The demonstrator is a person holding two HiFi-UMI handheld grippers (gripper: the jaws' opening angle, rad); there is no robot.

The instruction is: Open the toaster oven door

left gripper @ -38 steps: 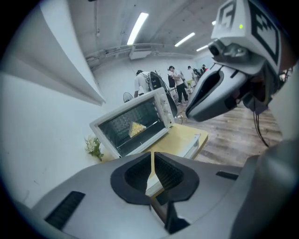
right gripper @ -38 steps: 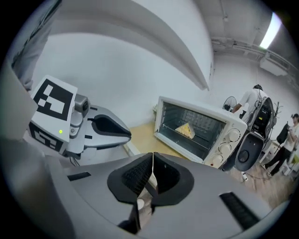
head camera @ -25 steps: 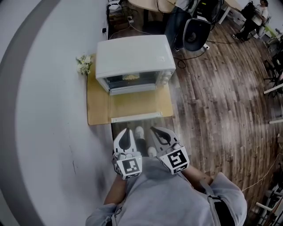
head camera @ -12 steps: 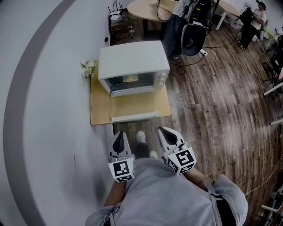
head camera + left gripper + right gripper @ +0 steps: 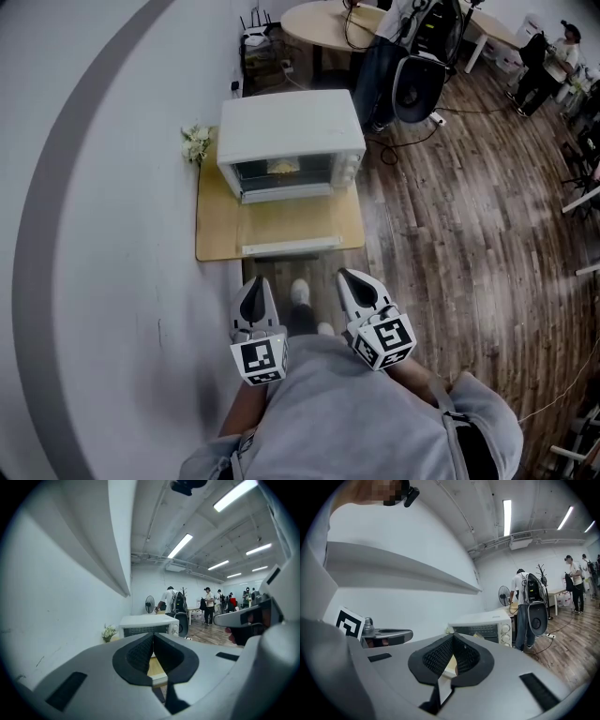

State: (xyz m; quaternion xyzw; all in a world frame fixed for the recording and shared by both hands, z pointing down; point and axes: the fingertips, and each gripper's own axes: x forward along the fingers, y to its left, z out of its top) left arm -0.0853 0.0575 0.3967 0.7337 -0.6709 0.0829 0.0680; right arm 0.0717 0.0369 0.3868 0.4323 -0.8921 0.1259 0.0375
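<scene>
- Toaster oven point(image 5: 291, 131): a white box at upper centre of the head view. It stands on a wooden board point(image 5: 214, 234) against the wall, and its front faces down-frame, toward you.
- Door: a pale bar point(image 5: 291, 247) lies along the board's near edge, its long axis running left to right across the frame. A faint glassy sheet seems to span from the bar to the oven front. This reads as the door already folded down flat with its handle nearest you, but that is a judgement, since the glass is hard to make out.
- Bearing: the oven lies straight up-frame of both grippers and well apart from them, with bare floor between. The bar's left end sits above your left gripper point(image 5: 253, 286) and its right end above your right gripper point(image 5: 349, 281). Neither is clearly the nearer.
- Left gripper: jaws together with nothing between them, touching nothing, held close to your body at lower centre.
- Right gripper: likewise closed and empty, near the left one.
- Coming move: any reach to the bar would call for stepping forward and parting a pair of jaws first.
</scene>
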